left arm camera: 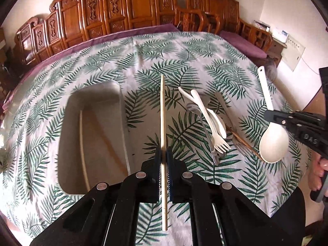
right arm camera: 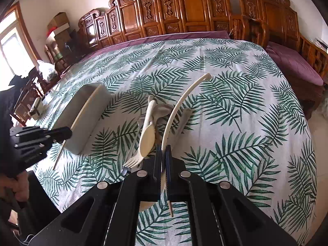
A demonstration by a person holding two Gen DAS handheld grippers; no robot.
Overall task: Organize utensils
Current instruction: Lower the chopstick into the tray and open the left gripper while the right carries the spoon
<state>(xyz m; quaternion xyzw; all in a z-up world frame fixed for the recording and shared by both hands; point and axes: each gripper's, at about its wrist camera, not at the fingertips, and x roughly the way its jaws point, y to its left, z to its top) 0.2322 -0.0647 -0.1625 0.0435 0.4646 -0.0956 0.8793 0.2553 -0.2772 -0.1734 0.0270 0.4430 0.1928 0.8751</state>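
Two grippers each hold a utensil over the leaf-print desk: the left gripper, fingers pinched on a pale chopstick, low centre of its view; the right gripper, clamped on a white ladle. A grey tray, left, holds one chopstick. Judging by this, laying the held chopstick parallel beside it would be tidiest.

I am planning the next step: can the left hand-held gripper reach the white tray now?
Probably yes: the left hand-held gripper holds a chopstick, and the white tray lies just left of it, with nothing between.
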